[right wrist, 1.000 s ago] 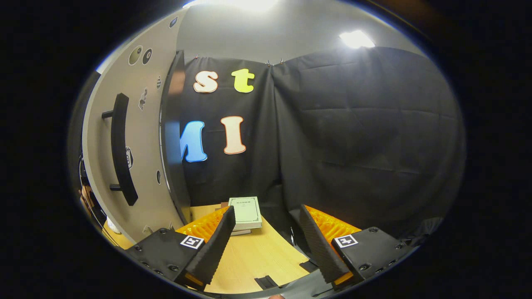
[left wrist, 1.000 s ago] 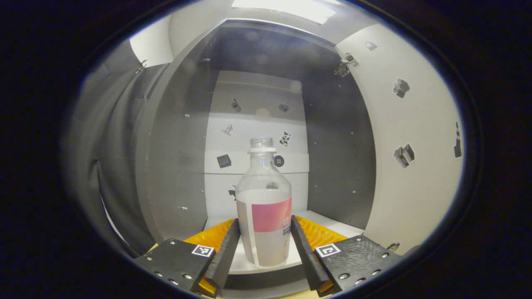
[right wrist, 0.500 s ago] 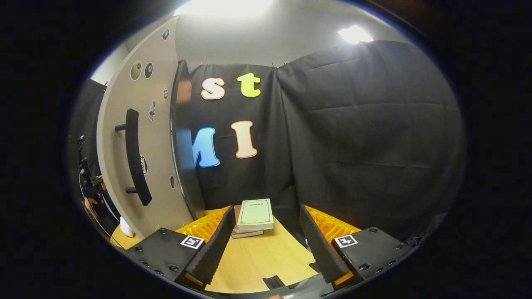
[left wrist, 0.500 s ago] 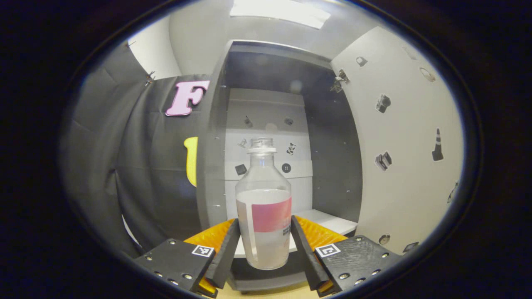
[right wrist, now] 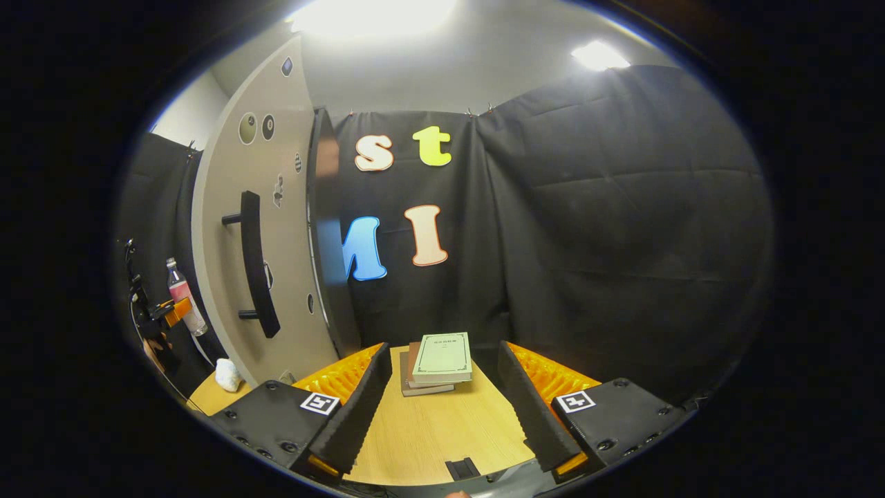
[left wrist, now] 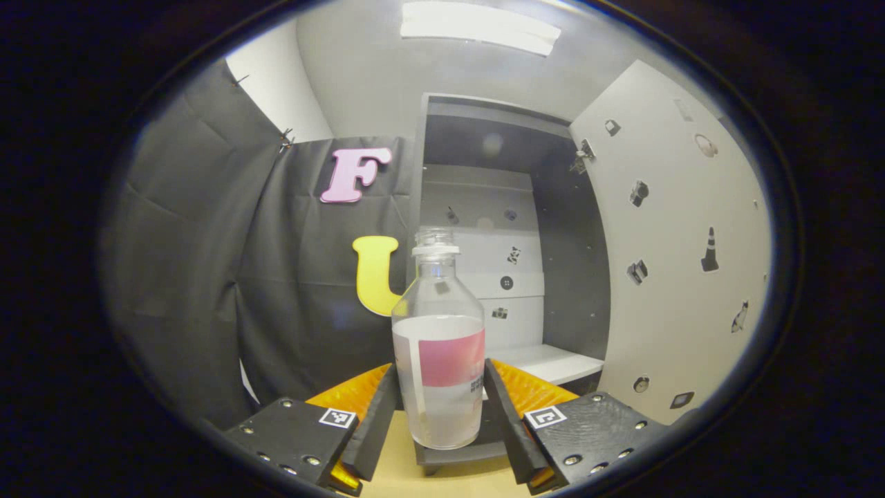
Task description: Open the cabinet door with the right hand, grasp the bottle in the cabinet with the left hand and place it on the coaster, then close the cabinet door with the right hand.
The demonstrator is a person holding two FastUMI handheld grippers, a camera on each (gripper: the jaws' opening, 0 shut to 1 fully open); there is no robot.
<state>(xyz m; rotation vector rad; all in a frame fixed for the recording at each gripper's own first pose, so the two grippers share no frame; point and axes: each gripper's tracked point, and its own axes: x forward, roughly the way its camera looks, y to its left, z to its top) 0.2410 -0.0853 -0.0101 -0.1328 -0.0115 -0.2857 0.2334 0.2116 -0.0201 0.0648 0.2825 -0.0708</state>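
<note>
In the left gripper view, the left gripper [left wrist: 440, 394] clamps the bottle [left wrist: 438, 346] low on its labelled body, clear of the cabinet [left wrist: 505, 228]; uncapped, light, probably slippery plastic. In the right gripper view, the right gripper [right wrist: 442, 398] gapes wide over the bench [right wrist: 432, 429], beside the door [right wrist: 242, 228] and books [right wrist: 439, 356].

walls: black cloth [right wrist: 608, 228]; ceiling lights [left wrist: 480, 24] | wooden table [right wrist: 435, 429]; stacked books [right wrist: 439, 360]
</note>
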